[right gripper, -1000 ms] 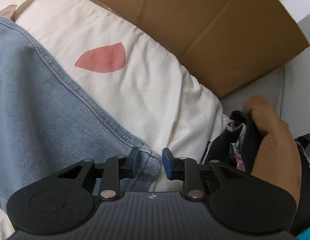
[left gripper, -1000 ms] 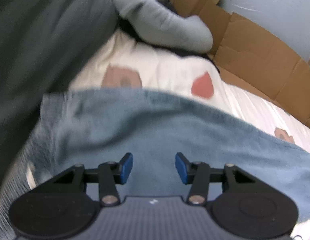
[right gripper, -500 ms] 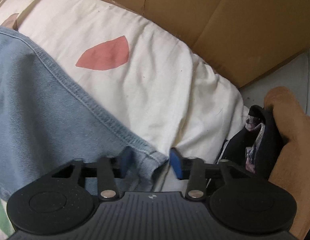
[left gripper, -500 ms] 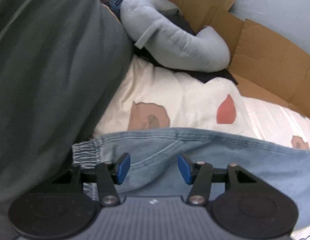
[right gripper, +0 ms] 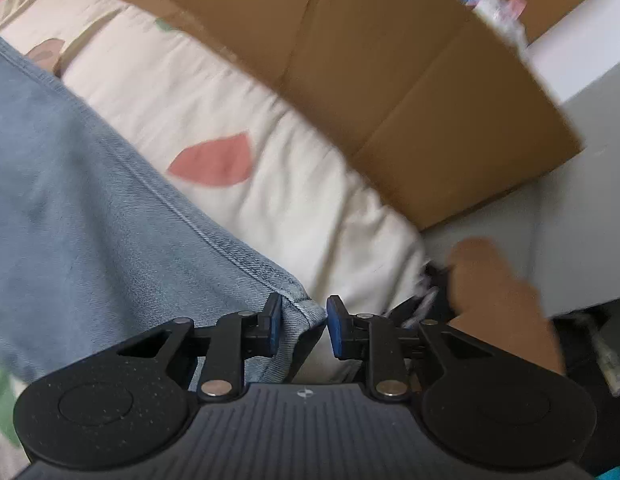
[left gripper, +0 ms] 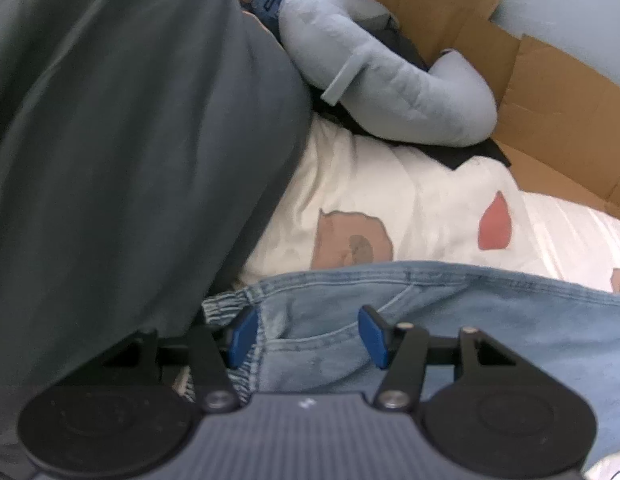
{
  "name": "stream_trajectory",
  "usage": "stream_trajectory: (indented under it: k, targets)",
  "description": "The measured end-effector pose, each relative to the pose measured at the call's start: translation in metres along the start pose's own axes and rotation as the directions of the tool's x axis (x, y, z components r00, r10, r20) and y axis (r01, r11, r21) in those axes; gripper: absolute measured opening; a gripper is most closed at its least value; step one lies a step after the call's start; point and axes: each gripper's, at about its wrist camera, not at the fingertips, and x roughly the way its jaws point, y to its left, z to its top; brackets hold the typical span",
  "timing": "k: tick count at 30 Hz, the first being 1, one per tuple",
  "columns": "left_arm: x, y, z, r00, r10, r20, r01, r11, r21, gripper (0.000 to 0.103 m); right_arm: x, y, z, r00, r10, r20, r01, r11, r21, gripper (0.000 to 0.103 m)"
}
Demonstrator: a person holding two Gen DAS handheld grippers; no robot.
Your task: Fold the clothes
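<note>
Jeans of light blue denim lie spread across a cream bedsheet printed with pink and brown shapes. In the left wrist view, the left gripper has its jaws wide apart and grips nothing; the elastic waistband and front pocket of the jeans lie between and just beyond its blue pads. A large dark grey-green cloth fills the space left of the jaws. Ahead of them, a pale blue curved pillow rests against flattened cardboard.

In the right wrist view, the right gripper has its jaws partly apart, with the hem corner of the jeans sitting between the pads; they do not look pressed onto it. Beyond the jaws the bedsheet meets a flattened cardboard sheet. Right of the jaws sits a blurred brown object, beside dark fabric.

No container with contents shows clearly.
</note>
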Motion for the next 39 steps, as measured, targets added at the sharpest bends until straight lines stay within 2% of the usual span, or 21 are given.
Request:
stream_trajectory:
  k: [4,8,11,15,17,18,20,21,23,25,27,28,30,31,32,39]
  targets:
    - [0.011,0.004,0.004,0.999,0.038,-0.007,-0.038,0.999,0.018,0.059,0.010,-0.004,0.002,0.999,-0.039,0.009,0.039,0.999,0.000,0.024]
    - [0.026,0.001,0.009,0.996,0.090,-0.016,-0.087,0.988,0.127,0.058,0.025,0.000,0.003,0.998,-0.060,0.002,0.060,0.998,-0.022,0.024]
    - [0.041,-0.007,0.010,0.992,0.118,-0.032,-0.108,0.967,0.230,0.058,0.032,0.002,0.002,0.997,-0.075,-0.002,0.075,0.997,-0.013,0.024]
    - [0.059,-0.024,0.012,0.991,0.126,-0.036,-0.103,0.922,0.374,0.058,0.034,0.007,0.002,0.994,-0.107,0.009,0.107,0.994,-0.038,0.024]
    - [0.069,-0.033,0.013,0.991,0.125,-0.041,-0.095,0.895,0.435,0.059,0.030,0.007,0.005,0.992,-0.124,0.017,0.124,0.991,-0.045,0.023]
    - [0.077,-0.039,0.013,0.990,0.128,-0.058,-0.085,0.870,0.485,0.059,0.028,0.007,0.007,0.991,-0.131,0.020,0.132,0.990,-0.050,0.023]
    - [0.089,-0.051,0.011,0.986,0.144,-0.078,-0.072,0.809,0.583,0.058,0.025,0.008,0.011,0.989,-0.148,0.030,0.150,0.986,-0.069,0.023]
    - [0.095,-0.059,0.009,0.986,0.145,-0.082,-0.061,0.769,0.637,0.058,0.023,0.008,0.013,0.987,-0.158,0.036,0.161,0.984,-0.080,0.023]
    - [0.101,-0.069,0.007,0.988,0.123,-0.089,-0.027,0.720,0.694,0.058,0.021,0.007,0.018,0.983,-0.179,0.046,0.183,0.979,-0.086,0.022]
    - [0.108,-0.075,0.009,0.990,0.114,-0.084,-0.019,0.693,0.720,0.057,0.019,0.007,0.022,0.978,-0.200,0.052,0.204,0.975,-0.088,0.022]
    - [0.114,-0.076,0.013,0.990,0.098,-0.105,0.007,0.699,0.715,0.050,0.018,0.008,0.026,0.974,-0.218,0.055,0.223,0.971,-0.090,0.022]
    - [0.116,-0.077,0.015,0.989,0.091,-0.116,0.019,0.701,0.713,0.042,0.017,0.009,0.027,0.972,-0.228,0.056,0.232,0.968,-0.093,0.022]
    - [0.119,-0.076,0.014,0.989,0.084,-0.119,0.029,0.686,0.727,0.035,0.016,0.011,0.030,0.968,-0.246,0.058,0.250,0.963,-0.101,0.022]
    - [0.119,-0.076,0.014,0.990,0.081,-0.116,0.030,0.678,0.734,0.021,0.016,0.012,0.032,0.966,-0.254,0.059,0.259,0.960,-0.105,0.022]
    - [0.117,-0.073,0.017,0.990,0.073,-0.117,0.035,0.689,0.724,0.013,0.016,0.012,0.034,0.964,-0.260,0.058,0.264,0.959,-0.102,0.022]
    - [0.096,-0.050,0.029,0.997,0.066,-0.030,-0.026,0.722,0.692,0.011,0.022,0.005,0.060,0.956,-0.285,0.068,0.289,0.955,-0.070,0.021]
